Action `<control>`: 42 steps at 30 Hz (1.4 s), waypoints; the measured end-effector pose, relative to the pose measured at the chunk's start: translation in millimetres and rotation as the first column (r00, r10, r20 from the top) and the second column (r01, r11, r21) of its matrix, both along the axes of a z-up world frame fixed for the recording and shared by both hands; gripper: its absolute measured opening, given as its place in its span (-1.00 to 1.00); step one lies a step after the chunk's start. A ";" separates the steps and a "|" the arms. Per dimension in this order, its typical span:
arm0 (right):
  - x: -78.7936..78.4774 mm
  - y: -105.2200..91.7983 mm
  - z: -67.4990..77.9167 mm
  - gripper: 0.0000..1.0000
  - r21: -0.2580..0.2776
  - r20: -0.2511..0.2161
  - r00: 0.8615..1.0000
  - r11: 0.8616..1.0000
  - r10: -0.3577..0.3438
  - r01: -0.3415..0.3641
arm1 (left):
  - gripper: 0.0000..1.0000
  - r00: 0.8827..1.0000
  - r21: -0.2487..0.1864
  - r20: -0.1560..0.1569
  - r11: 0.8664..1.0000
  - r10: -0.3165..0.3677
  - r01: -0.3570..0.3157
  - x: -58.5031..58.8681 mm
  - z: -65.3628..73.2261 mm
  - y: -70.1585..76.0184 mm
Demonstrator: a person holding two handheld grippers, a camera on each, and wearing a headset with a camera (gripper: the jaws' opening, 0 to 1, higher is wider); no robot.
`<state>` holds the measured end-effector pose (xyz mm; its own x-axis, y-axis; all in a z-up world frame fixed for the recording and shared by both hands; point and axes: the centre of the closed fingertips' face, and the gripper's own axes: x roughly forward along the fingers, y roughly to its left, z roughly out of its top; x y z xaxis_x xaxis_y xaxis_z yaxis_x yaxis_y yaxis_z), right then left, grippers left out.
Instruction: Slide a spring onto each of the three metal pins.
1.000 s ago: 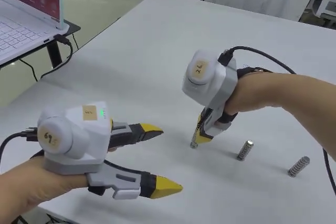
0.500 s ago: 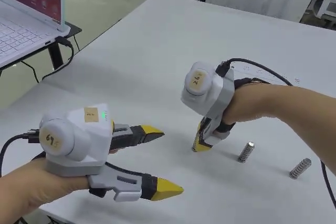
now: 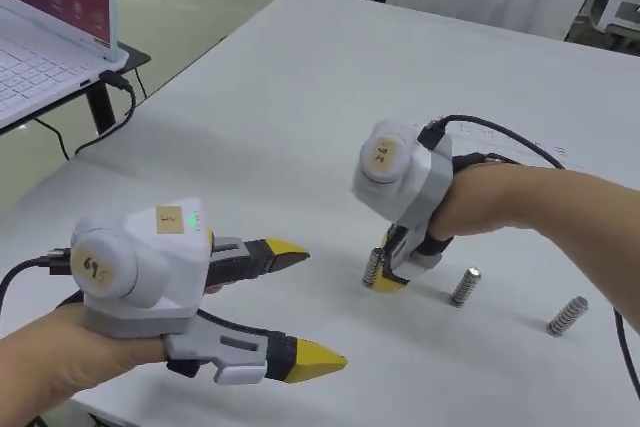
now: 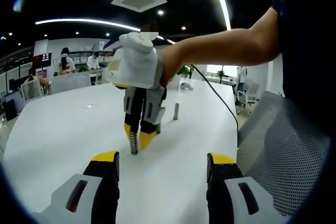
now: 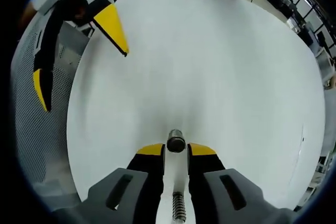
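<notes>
Steel pin (image 5: 176, 141), smooth and round-headed, stands almost upright on the matte white table (image 3: 300, 97) with a coiled spring (image 3: 372, 267) around it. Its long axis runs along the downward-pointing right gripper (image 3: 384, 281), whose yellow-tipped jaws pinch it. The left gripper (image 3: 305, 302) hovers spread, well apart. A second pin (image 3: 465, 287) and a third pin (image 3: 567, 316), both sprung, stand further right.

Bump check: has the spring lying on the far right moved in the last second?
No. The lying spring keeps the same gap and angle to the upright sprung pin beside it.
</notes>
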<state>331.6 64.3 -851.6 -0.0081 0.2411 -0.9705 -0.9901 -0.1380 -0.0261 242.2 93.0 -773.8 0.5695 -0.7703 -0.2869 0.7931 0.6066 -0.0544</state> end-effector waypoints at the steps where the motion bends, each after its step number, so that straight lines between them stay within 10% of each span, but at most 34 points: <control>1: -0.2 -1.0 0.6 -0.70 0.003 -0.001 1.000 1.000 -0.005 0.005 | 0.27 1.000 0.000 0.001 1.000 0.001 -0.001 0.1 0.1 0.0; 23: -28.5 -17.2 27.5 -0.64 0.182 -0.010 0.994 0.977 -0.106 0.106 | 0.33 1.000 0.006 -0.009 1.000 -0.003 0.003 -1.1 -1.9 -1.0; 42: -57.7 -39.2 46.0 -0.49 0.366 -0.061 0.972 0.901 -0.225 0.232 | 0.35 1.000 0.006 -0.009 1.000 -0.007 0.007 -0.5 0.7 2.1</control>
<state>273.9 25.1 -805.6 0.0747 0.5780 -0.8126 -0.9940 0.1081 -0.0145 241.7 95.1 -773.1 0.5615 -0.7725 -0.2966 0.7967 0.6015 -0.0585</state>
